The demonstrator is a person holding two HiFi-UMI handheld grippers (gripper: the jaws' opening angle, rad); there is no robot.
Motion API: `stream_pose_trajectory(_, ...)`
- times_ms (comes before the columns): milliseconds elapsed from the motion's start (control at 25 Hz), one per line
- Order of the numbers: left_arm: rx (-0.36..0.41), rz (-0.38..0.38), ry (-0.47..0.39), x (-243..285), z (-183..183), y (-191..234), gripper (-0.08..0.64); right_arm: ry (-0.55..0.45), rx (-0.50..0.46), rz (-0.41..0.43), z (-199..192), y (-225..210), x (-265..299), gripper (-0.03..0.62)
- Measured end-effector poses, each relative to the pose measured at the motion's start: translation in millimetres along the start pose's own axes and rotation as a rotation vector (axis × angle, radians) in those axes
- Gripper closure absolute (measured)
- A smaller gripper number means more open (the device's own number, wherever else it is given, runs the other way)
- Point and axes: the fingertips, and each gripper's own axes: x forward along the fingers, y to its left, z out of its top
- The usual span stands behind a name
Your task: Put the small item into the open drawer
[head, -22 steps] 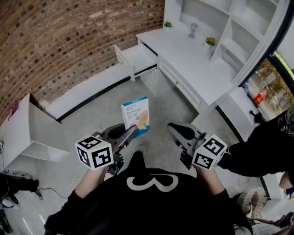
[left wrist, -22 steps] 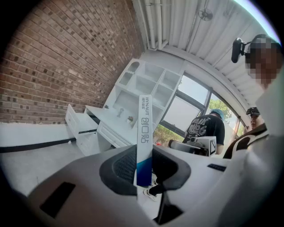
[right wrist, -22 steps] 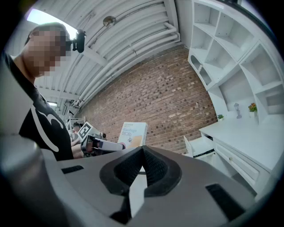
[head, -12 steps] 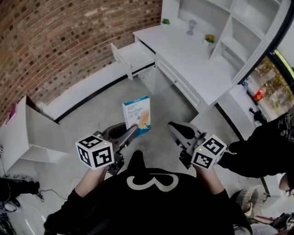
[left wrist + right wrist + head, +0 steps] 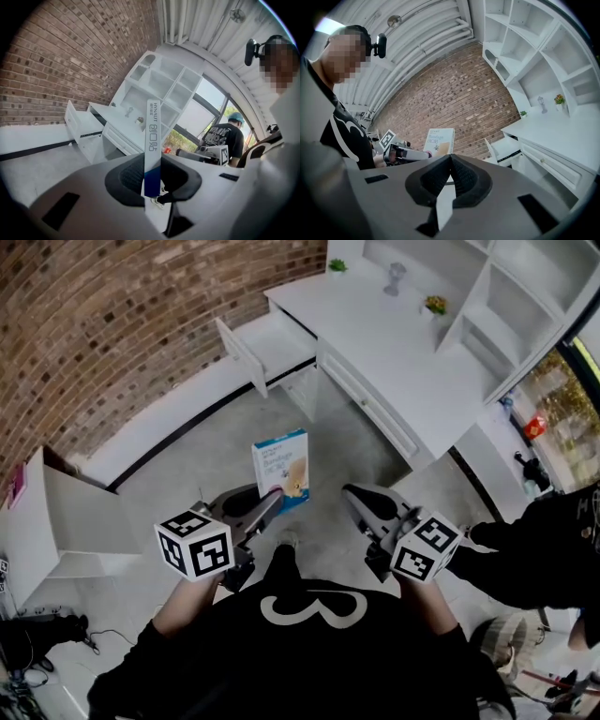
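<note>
My left gripper [image 5: 270, 505] is pinching a small blue-and-white bandage box [image 5: 280, 468] by its lower end. In the left gripper view the box stands upright and edge-on between the dark pads [image 5: 130, 176], which press on its two flat faces. The box hangs in the air over the grey floor [image 5: 187, 465], in front of the white desk [image 5: 375, 334] and well apart from it. The open drawer [image 5: 272, 341] is pulled out at the end of the desk nearest the brick wall [image 5: 112, 324], and the box is nowhere near it. My right gripper [image 5: 359, 503] is just beside the left one, on the side toward the desk's long front. Its jaws are pressed together with nothing between them, and in the right gripper view the tips meet in a point. On the desk top, toward its back edge, stand a small green plant [image 5: 337, 265], a clear stemmed glass [image 5: 396, 277] and a little pot of yellow flowers [image 5: 434, 305]. The pot is at the foot of the white shelving [image 5: 525, 287] that rises from the desk. Beyond the desk's other end, a second person's black sleeve [image 5: 534, 559] shows.
</note>
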Motion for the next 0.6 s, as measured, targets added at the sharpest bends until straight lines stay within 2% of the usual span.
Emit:
stream_pose_trajectory(240, -0.016, -0.001, 0.020, 27.3, 23.0, 49.5, 0.480, 0.013, 0.030, -0.003, 6.8, -40.0, 46.2, 0.581)
stream_pose_trajectory(600, -0.051, 0.015, 0.010, 49.8, 81.2, 145.2, 0.480, 0.038, 0.049, -0.025, 33.3, -95.5, 136.4, 0.581)
